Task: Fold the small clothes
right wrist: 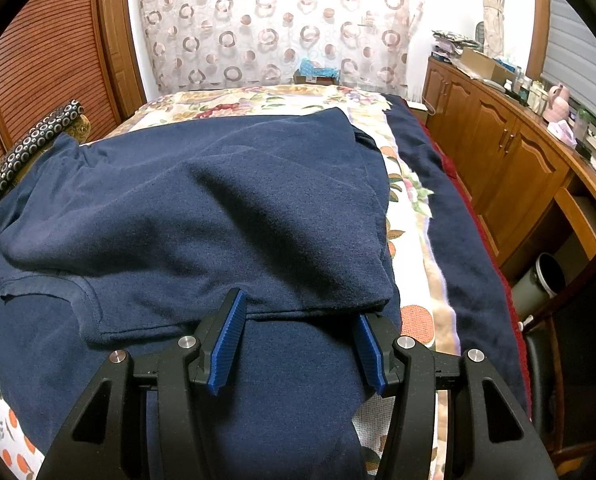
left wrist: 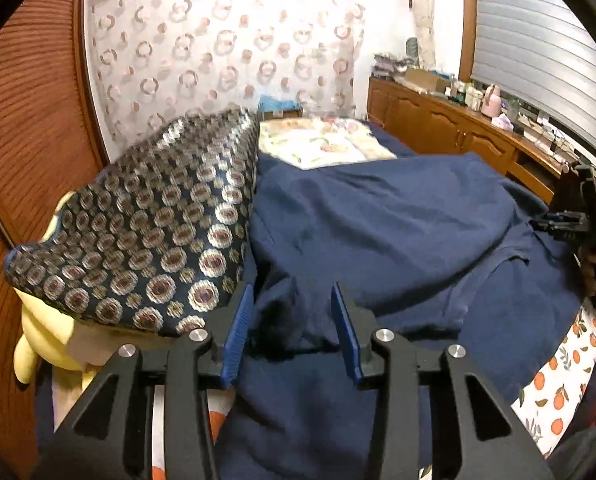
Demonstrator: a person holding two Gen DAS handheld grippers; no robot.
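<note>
A navy blue shirt (right wrist: 202, 208) lies spread on the bed with its far part folded over toward me. It also shows in the left wrist view (left wrist: 398, 240). My left gripper (left wrist: 294, 300) is open, its blue pads on either side of a bunched fold at the shirt's left edge. My right gripper (right wrist: 302, 312) is open at the shirt's near right corner, where the folded layer's edge lies between the pads. The right gripper also shows at the far right of the left wrist view (left wrist: 566, 220).
A dark cushion with round patterns (left wrist: 146, 232) and a yellow plush toy (left wrist: 46, 340) lie left of the shirt. A floral and orange-print bedsheet (right wrist: 414, 216) covers the bed. A wooden cabinet (right wrist: 510, 160) stands on the right, with a bin (right wrist: 542, 284) beside it.
</note>
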